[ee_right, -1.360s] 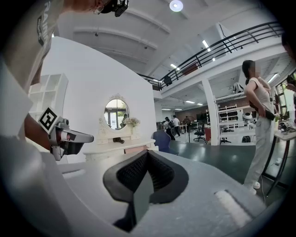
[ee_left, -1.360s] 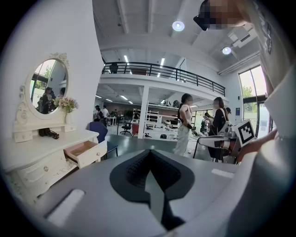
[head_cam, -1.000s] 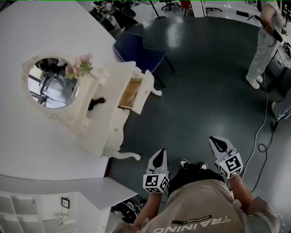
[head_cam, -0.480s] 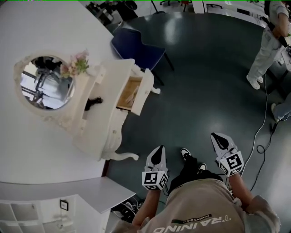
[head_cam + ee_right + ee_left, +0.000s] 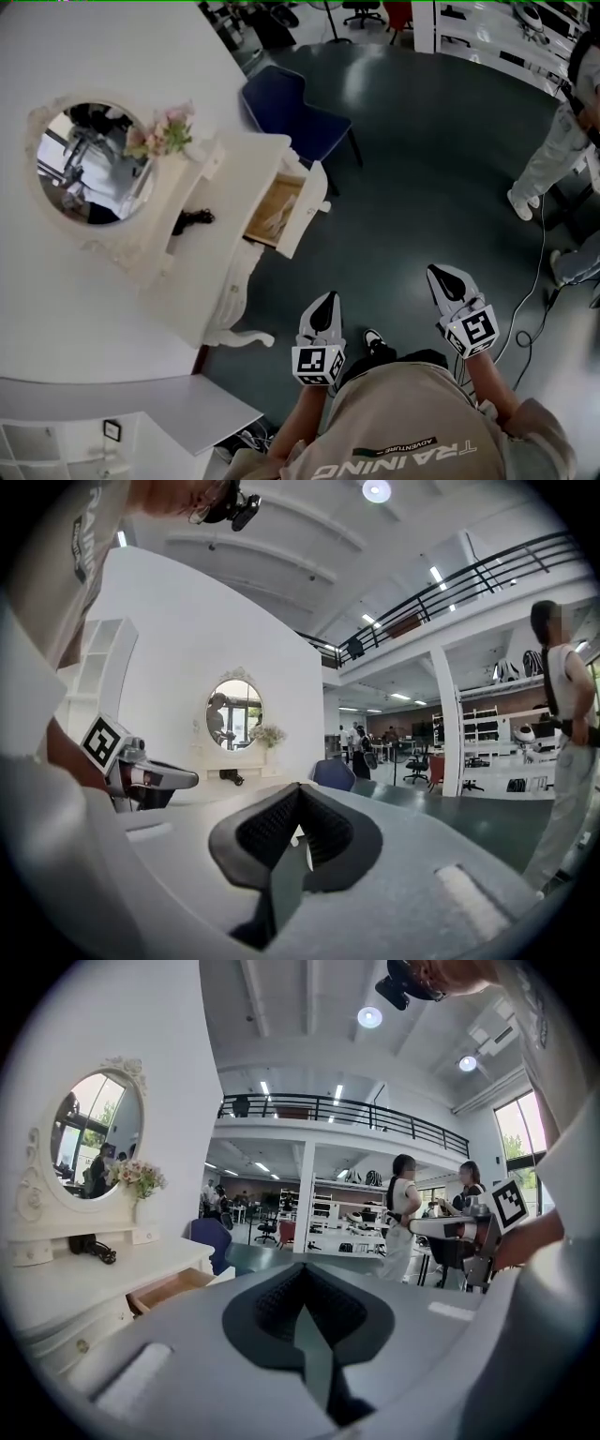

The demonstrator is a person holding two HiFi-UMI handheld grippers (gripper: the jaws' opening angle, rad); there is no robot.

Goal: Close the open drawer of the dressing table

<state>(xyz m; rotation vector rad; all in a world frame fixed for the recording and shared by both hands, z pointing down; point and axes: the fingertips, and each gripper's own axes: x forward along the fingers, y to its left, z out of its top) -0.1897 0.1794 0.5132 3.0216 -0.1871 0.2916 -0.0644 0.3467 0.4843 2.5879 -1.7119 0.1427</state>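
The white dressing table (image 5: 220, 239) stands against the left wall, its wooden-lined drawer (image 5: 284, 211) pulled out toward the dark floor. The same drawer (image 5: 171, 1287) shows low on the left in the left gripper view. My left gripper (image 5: 324, 307) is held in front of my body, shut and empty, well short of the drawer. My right gripper (image 5: 442, 278) hovers farther right, also shut with nothing in it. In both gripper views the dark pads (image 5: 281, 1302) (image 5: 265, 833) meet with no gap.
A round mirror (image 5: 80, 161), pink flowers (image 5: 161, 134) and a small black object (image 5: 194, 219) sit on the dressing table. A blue chair (image 5: 298, 110) stands just beyond the drawer. A person (image 5: 561, 141) stands at the far right, cables (image 5: 534, 281) trailing on the floor. A white shelf unit (image 5: 112, 422) is near left.
The view has shifted so the dressing table and drawer sit a little closer to me. Both grippers stay shut and keep their places in front of my body.
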